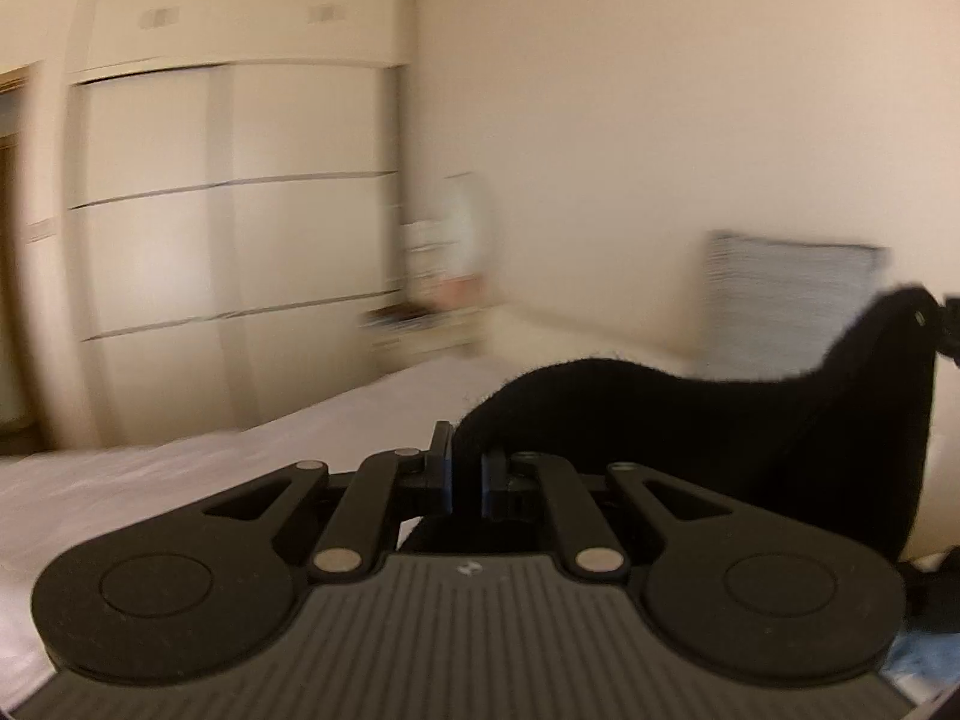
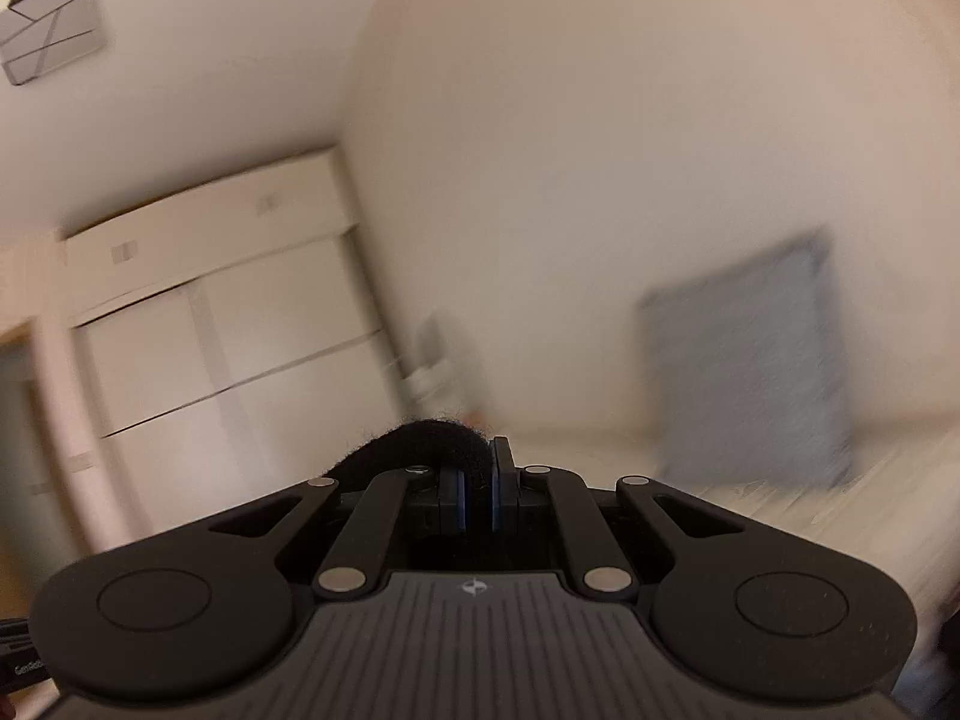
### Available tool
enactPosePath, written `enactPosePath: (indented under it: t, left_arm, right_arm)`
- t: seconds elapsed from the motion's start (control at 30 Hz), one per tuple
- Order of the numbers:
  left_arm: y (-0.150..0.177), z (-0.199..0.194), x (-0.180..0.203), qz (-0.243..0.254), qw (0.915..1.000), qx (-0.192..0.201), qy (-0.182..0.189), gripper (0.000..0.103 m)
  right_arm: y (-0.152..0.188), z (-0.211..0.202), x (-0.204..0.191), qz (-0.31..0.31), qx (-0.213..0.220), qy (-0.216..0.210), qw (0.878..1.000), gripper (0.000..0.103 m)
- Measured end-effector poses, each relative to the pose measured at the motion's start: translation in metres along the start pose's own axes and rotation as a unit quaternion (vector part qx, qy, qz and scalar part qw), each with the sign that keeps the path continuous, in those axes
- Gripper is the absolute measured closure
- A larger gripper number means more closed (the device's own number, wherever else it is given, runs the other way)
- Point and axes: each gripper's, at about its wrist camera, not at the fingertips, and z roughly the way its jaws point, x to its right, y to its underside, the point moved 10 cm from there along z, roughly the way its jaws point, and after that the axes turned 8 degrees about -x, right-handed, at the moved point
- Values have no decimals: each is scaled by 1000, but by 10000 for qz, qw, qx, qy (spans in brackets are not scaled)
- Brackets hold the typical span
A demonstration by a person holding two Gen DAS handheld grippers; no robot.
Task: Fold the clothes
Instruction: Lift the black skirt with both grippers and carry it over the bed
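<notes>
A black fleece garment hangs stretched in the air above the white bed. My left gripper is shut on one part of its edge. The cloth runs from there up to the right, where the tip of my right gripper holds another part at the frame edge. In the right wrist view my right gripper is shut on a bunched fold of the black garment, which drapes off to the left. Both views are blurred by motion.
A cream wardrobe with sliding doors stands at the far left. A grey striped pillow leans on the wall at the head of the bed; it also shows in the right wrist view. A cluttered bedside stand is beside the wardrobe.
</notes>
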Motion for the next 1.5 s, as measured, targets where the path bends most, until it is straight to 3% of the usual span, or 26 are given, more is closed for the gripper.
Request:
enactPosePath:
  t: [0.1,0.2,0.3,0.43,0.57,0.73,0.83,0.93,1.03,1.1,1.13,1.23,1.33,1.37,1.4,1.5]
  left_arm:
    - [26,-38,-77,-468,9952,-181,-844,98]
    - [51,-87,-144,-905,9815,-233,-1673,98]
    - [69,-134,-197,-1290,9608,-247,-2443,98]
    - [88,-196,-258,-1592,9287,-326,-3332,98]
    - [104,-235,-289,-1769,9076,-323,-3795,98]
    - [133,-268,-329,-2083,8923,-376,-3987,98]
    - [154,-285,-367,-2293,8876,-448,-3969,98]
    - [173,-295,-411,-2416,8876,-614,-3874,98]
    - [157,-276,-453,-2134,9009,-738,-3707,98]
    - [147,-264,-480,-1945,9091,-820,-3592,98]
    - [140,-256,-493,-1829,9139,-849,-3524,98]
    - [84,-199,-515,-1243,9436,-656,-2997,98]
    - [27,-113,-507,-710,9712,-535,-2211,97]
    - [13,-77,-496,-601,9781,-680,-1871,97]
    - [1,-44,-484,-504,9831,-837,-1548,96]
    - [14,16,-438,-460,9832,-1507,-923,85]
  right_arm:
    - [43,17,-64,-87,-704,-749,9947,95]
    - [82,20,-136,-395,-1378,-1556,9774,95]
    - [116,17,-209,-732,-1968,-2384,9482,95]
    - [157,-11,-316,-998,-2655,-3354,8984,95]
    - [201,-41,-389,-1233,-2993,-3868,8635,95]
    - [234,-54,-450,-1462,-3359,-4136,8335,95]
    - [260,-63,-484,-1563,-3497,-4254,8199,95]
    - [284,-63,-522,-1649,-3655,-4321,8078,95]
    - [306,-62,-537,-1653,-3789,-4310,8021,95]
    - [317,-55,-543,-1501,-3851,-4219,8070,95]
    - [317,-46,-541,-1379,-3845,-4114,8148,95]
    - [317,-17,-529,-1004,-3810,-3770,8382,95]
    - [308,22,-504,-510,-3759,-3004,8751,95]
    - [306,37,-493,-331,-3785,-2692,8850,95]
    - [304,52,-481,-151,-3805,-2377,8936,94]
    - [305,89,-437,122,-3901,-1266,9120,78]
